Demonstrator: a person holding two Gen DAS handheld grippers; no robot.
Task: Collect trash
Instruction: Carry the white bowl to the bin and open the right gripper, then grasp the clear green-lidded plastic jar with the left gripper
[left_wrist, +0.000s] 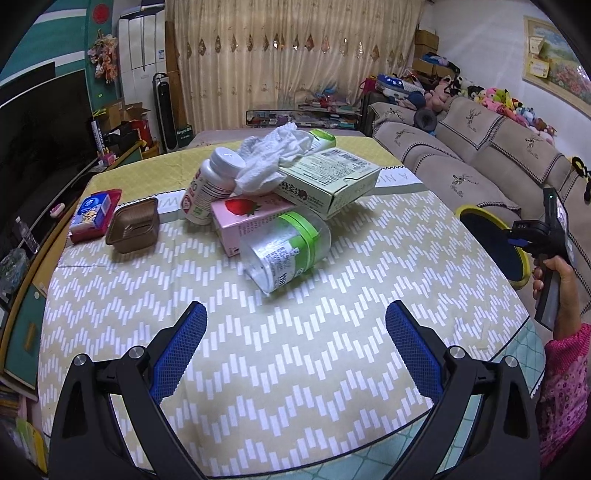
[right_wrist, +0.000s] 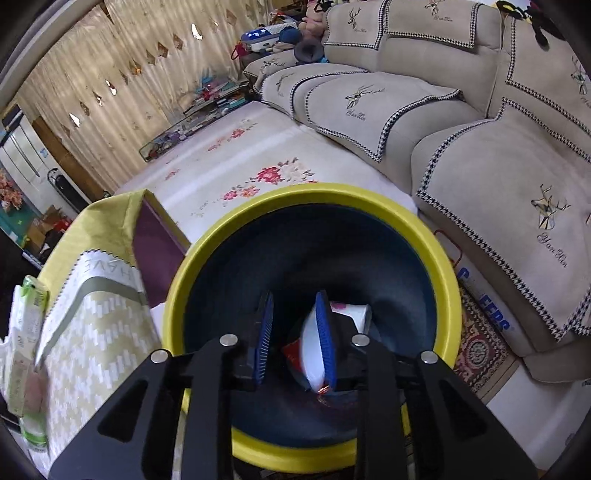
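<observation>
Drop-off step: right gripper (right_wrist: 293, 339), fingers narrowly parted, hovering over yellow-rimmed dark bin (right_wrist: 439, 254) holding white-red wrapper trash (right_wrist: 312, 350). Left gripper (left_wrist: 295, 325), fingers wide, facing trash pile (left_wrist: 273, 199) on surface (left_wrist: 332, 332); next grab there.

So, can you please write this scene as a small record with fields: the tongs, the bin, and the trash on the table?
left tongs: open, hovering above the table, holding nothing
right tongs: over the bin mouth, fingers apart, nothing clearly gripped
bin: yellow rim, dark inside, beside the table; a white and red packet lies in it
trash pile: clear jar with green lid, pink strawberry carton, pale green box, white bottle, crumpled tissue
apart from the pile: brown tub
</observation>
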